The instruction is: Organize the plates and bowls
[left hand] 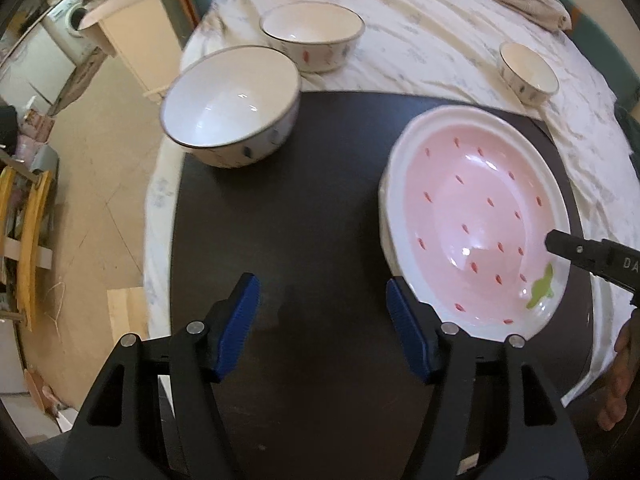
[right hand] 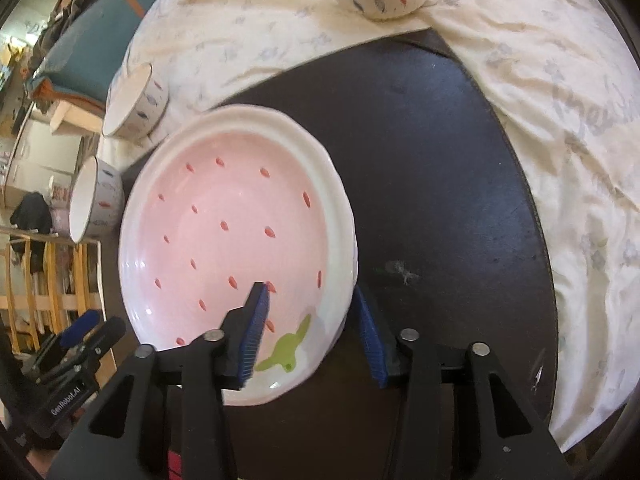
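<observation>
Right wrist view: right tool [right hand: 310, 330] straddles the near rim of the pink plate [right hand: 236, 248], one blue pad over the pink well, the other outside the rim on the dark side. Both pads stand clear of the rim, so I read it as released, nothing gripped. The plate sits on the dark worktop [right hand: 440, 168], and a second white rim peeks out under it, so probably a stack, can't confirm.

Left wrist view: left tool [left hand: 322, 330] is spread wide and empty over bare worktop, with the plate just to its right, touching nothing. Right tool is clearly the nearer one to the plate. The plate is round, no long axis to line up.

Outward: large bowl [left hand: 232, 114] on the far left corner of the worktop, well apart from the plate. Medium bowl [left hand: 314, 36] behind it and small bowl [left hand: 528, 70] far right both sit on the bed sheet [left hand: 440, 32].

My read: bowls are next, and the left tool has a clear path across open worktop to the large bowl. Soft sheet under the other two could let them tip.
</observation>
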### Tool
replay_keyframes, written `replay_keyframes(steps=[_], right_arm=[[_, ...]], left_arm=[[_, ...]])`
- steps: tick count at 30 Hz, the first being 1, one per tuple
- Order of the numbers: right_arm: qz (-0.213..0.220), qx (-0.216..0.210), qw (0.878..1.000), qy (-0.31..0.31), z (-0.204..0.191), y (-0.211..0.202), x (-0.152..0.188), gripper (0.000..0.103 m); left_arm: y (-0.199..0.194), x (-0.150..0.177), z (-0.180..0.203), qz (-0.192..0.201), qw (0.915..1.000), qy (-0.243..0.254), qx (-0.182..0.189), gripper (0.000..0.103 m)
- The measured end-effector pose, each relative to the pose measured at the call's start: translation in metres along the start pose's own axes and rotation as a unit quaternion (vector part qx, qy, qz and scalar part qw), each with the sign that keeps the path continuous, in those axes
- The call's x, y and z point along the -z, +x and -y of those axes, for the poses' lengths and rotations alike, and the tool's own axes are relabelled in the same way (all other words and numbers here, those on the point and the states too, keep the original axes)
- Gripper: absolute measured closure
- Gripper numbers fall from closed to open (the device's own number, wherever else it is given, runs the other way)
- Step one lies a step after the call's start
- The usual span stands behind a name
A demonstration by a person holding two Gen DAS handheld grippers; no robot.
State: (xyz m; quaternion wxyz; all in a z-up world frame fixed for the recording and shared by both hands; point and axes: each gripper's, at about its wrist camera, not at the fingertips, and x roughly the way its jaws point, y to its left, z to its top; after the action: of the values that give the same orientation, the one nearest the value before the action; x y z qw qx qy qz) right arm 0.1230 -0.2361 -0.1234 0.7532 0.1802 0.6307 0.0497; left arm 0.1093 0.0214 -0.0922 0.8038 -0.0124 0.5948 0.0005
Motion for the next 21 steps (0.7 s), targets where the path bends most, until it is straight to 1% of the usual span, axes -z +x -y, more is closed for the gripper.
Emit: replay_keyframes(steps=[3, 5, 7, 8, 10, 13, 14, 16, 18, 19, 21], right_arm=[[0.02, 0.005, 1.0, 0.008, -0.003, -0.007, -0.001, 0.046], [0.033, 0.0, 0.999, 0.011, -0.007, -0.012, -0.002, 0.043], [0.045, -0.003, 0.999, 0.016, -0.01, -0.016, -0.004, 0.032], [0.053, -0.012, 0.998, 0.019, -0.013, -0.019, -0.006, 0.031], [0.062, -0.02, 0.998, 0.014, -0.021, -0.024, -0.009, 0.031], [0.085, -0.001, 0.996, -0.004, -0.034, -0.031, -0.011, 0.031], [0.09, -0.001, 0.996, -0.01, -0.039, -0.032, -0.011, 0.031], [0.09, -0.007, 0.996, -0.017, -0.047, -0.033, -0.012, 0.031], [0.089, -0.016, 0.996, -0.027, -0.057, -0.034, -0.013, 0.031], [0.089, -0.017, 0.995, -0.04, -0.063, -0.034, -0.013, 0.031], [0.086, -0.019, 0.994, -0.066, -0.076, -0.034, -0.016, 0.031]], left_arm=[[-0.005, -0.002, -0.007, 0.012, 0.9998, -0.015, 0.006, 0.04], [-0.011, -0.006, -0.012, 0.026, 0.9993, -0.026, 0.008, 0.04], [-0.015, -0.011, -0.013, 0.039, 0.9985, -0.037, 0.01, 0.04], [-0.017, -0.013, -0.015, 0.044, 0.998, -0.043, 0.011, 0.04], [-0.021, -0.018, -0.018, 0.057, 0.9966, -0.058, 0.011, 0.04], [-0.027, -0.023, -0.024, 0.068, 0.9941, -0.082, 0.024, 0.04], [-0.028, -0.025, -0.027, 0.069, 0.9933, -0.088, 0.03, 0.04], [-0.03, -0.032, -0.034, 0.065, 0.9913, -0.104, 0.048, 0.039], [-0.031, -0.04, -0.04, 0.055, 0.9903, -0.114, 0.058, 0.033], [-0.033, -0.048, -0.045, 0.05, 0.99, -0.117, 0.061, 0.033], [-0.038, -0.06, -0.054, 0.055, 0.9899, -0.118, 0.056, 0.033]])
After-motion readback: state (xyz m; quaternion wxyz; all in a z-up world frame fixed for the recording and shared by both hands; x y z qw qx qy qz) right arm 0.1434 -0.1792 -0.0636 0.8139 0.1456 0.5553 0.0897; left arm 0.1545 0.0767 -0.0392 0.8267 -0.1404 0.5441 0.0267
